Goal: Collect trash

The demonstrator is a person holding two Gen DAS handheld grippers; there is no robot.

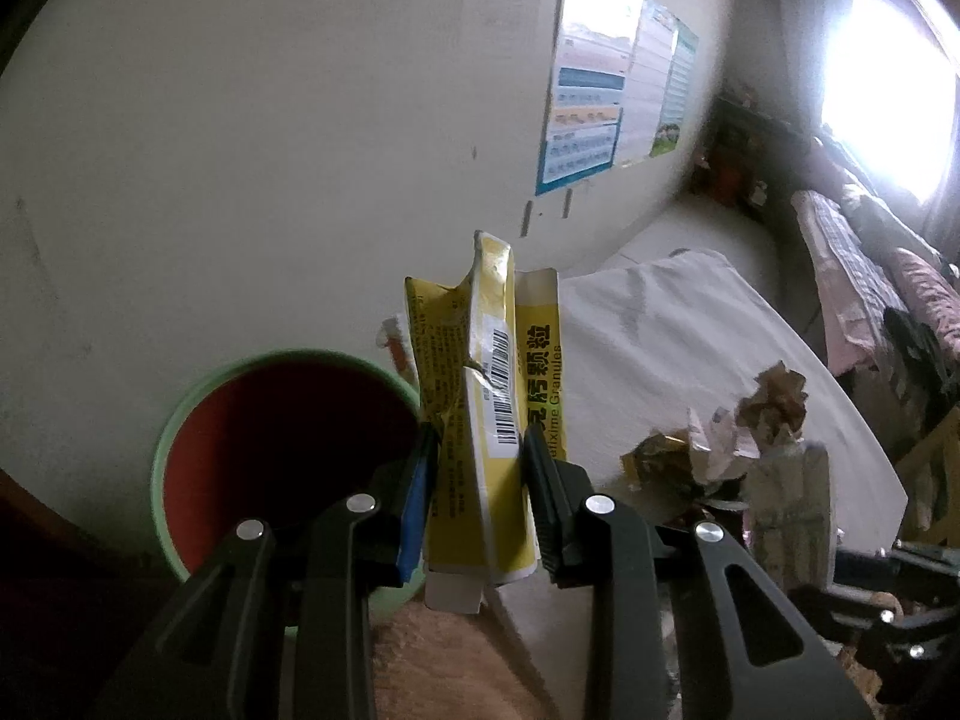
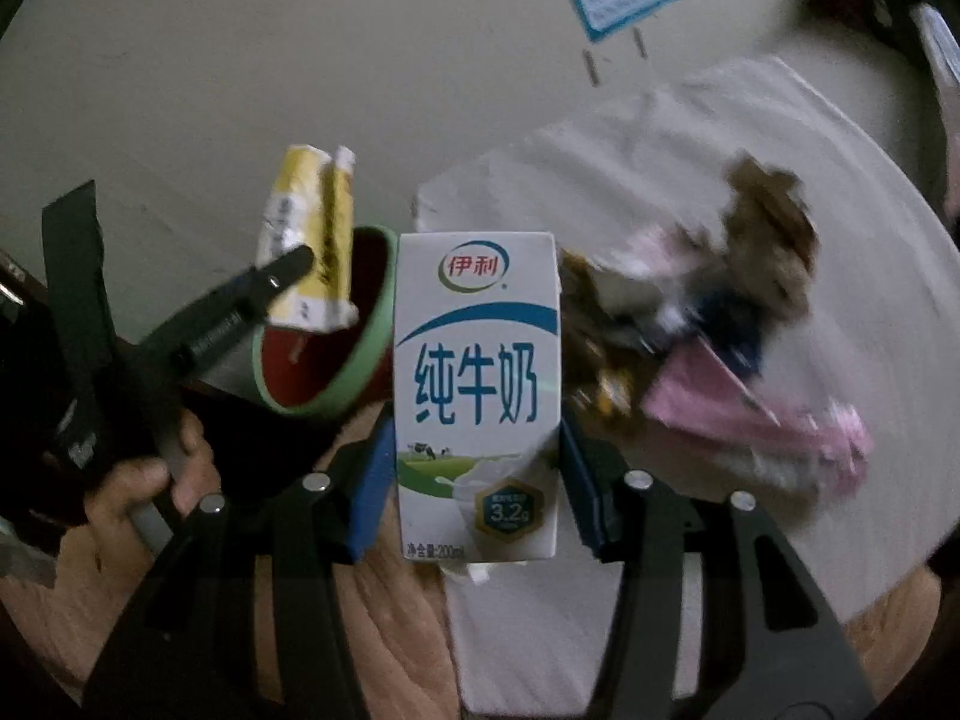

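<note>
Nearest in, the right tool point(image 2: 478, 468) pinches a white milk carton point(image 2: 477, 396) upright between its blue pads, label facing the camera, lifted off the white-covered table point(image 2: 660, 120); I judge it is carried this way to reach the bin next. The left tool point(image 1: 480, 468) clamps a crushed yellow medicine box point(image 1: 489, 408), its flattened body standing up out of the jaws. From the right view that box hangs directly over the green-rimmed trash bin point(image 2: 324, 348), so it looks held there for a drop. The bin sits just left of the carton, red inside. Farther right, the leftover pile of crumpled wrappers point(image 2: 720, 312) lies blurred on the table, waiting. Beyond it, a poster point(image 1: 588, 114) hangs on the far wall.
</note>
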